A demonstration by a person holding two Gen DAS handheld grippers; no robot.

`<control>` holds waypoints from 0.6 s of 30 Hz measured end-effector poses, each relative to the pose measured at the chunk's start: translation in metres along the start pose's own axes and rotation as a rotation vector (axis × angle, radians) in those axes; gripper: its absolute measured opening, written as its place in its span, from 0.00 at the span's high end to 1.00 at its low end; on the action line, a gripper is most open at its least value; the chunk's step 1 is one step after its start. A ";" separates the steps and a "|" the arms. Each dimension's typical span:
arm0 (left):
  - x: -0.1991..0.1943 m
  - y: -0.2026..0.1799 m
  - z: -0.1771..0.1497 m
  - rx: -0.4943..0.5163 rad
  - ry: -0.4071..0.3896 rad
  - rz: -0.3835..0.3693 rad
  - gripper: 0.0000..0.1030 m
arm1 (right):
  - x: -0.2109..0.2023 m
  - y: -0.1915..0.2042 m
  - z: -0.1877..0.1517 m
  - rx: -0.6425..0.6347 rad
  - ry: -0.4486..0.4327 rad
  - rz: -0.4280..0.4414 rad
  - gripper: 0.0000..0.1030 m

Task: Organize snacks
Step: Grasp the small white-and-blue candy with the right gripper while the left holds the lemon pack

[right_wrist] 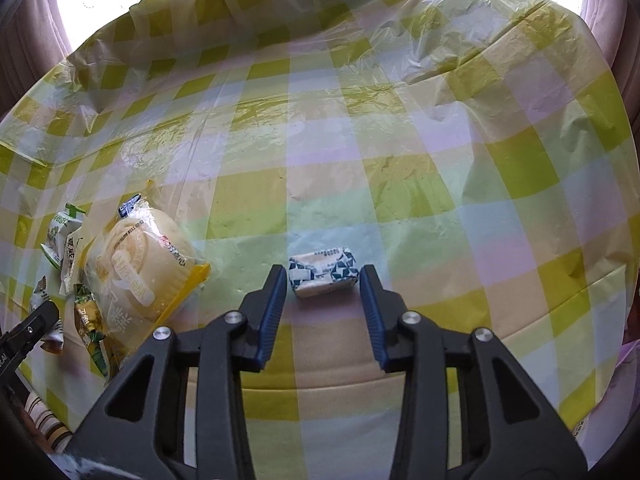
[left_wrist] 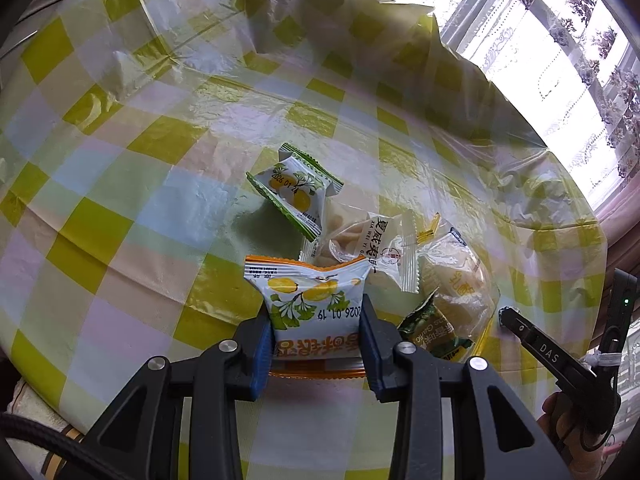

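Held packet: an orange-edged snack packet (left_wrist: 316, 312) printed with yellow fruit and green leaves is clamped between the blue pads of the left gripper (left_wrist: 318, 322), lifted over the near part of the table.
Writing on it: date "2026.01.19", seen upside down.
Snack pile: just beyond and to the right of the held packet lie a green-edged packet (left_wrist: 294, 190) dated "2026 01 2…" (last digit unclear), a clear wrapper (left_wrist: 380, 246) reading "XIA WEI YI", a large clear-bagged round bun (left_wrist: 456, 280) and a small dark green sachet (left_wrist: 430, 334); they overlap one another.
Small candy: a white wrapped piece with a blue geometric pattern (right_wrist: 323, 271) lies alone on the cloth, well apart from the pile; its print is too small to read.
Right gripper: the right gripper (right_wrist: 323, 280) has its jaws apart, one fingertip on each side of the candy, with narrow gaps showing; nothing is gripped.
Open room: the yellow, white and pastel checked plastic tablecloth (right_wrist: 400, 140) is bare around the candy and across the far half of the table.
Edges: the cloth rises in crumpled folds along the far edge, below a bright window (left_wrist: 560, 40) with lace curtains.
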State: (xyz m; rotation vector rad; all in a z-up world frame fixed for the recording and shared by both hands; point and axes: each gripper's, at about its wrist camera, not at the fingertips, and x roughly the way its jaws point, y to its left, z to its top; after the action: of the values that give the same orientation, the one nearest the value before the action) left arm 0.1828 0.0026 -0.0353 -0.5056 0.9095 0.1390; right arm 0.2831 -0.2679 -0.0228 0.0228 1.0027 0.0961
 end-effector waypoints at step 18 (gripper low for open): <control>-0.009 -0.006 -0.001 0.020 -0.044 0.008 0.62 | -0.001 0.005 -0.006 -0.059 0.030 -0.010 0.63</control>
State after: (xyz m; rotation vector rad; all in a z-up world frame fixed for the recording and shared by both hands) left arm 0.1783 -0.0021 -0.0269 -0.4789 0.8688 0.1482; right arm 0.2766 -0.2627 -0.0250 -0.0375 1.0296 0.1176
